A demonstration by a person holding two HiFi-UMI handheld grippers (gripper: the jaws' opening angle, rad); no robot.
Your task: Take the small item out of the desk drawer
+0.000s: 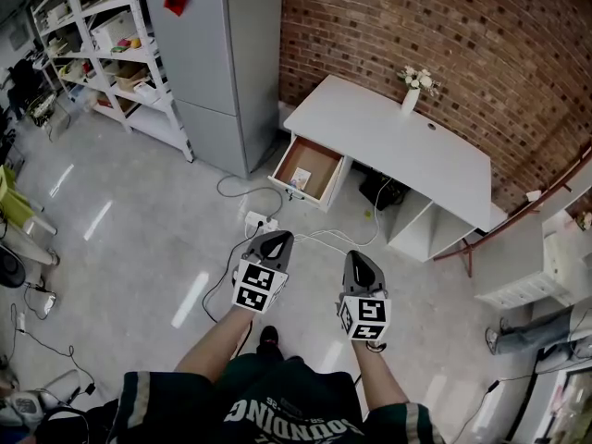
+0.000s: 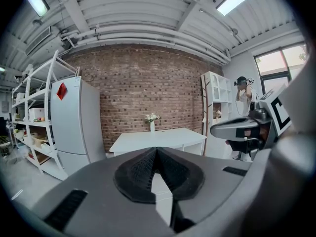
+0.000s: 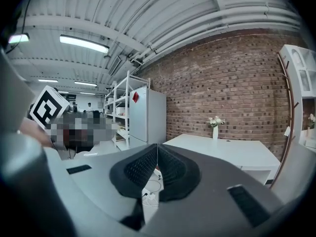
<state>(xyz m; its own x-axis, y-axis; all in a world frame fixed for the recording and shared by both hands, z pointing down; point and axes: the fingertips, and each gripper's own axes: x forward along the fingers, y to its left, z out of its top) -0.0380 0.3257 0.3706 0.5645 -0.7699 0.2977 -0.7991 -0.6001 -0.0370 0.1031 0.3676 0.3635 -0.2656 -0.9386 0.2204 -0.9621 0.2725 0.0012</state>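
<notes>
Red brick wall (image 1: 444, 44) at back, glossy grey floor (image 1: 120, 211). Tall grey fridge (image 1: 217, 63) stands beside white metal shelving rack (image 1: 102, 44). Fluorescent ceiling strips (image 3: 84, 43) lit.

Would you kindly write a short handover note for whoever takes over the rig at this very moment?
Left claw: shut and empty, held over the floor, well short of the desk.
Right claw: shut and empty, beside the left one.
Drawer: open, at the desk's left end in the head view. The small item lies inside, near the front panel.
Done: the drawer is open.
Left: approach the desk, open a claw, grip the item and lift it out.
</notes>
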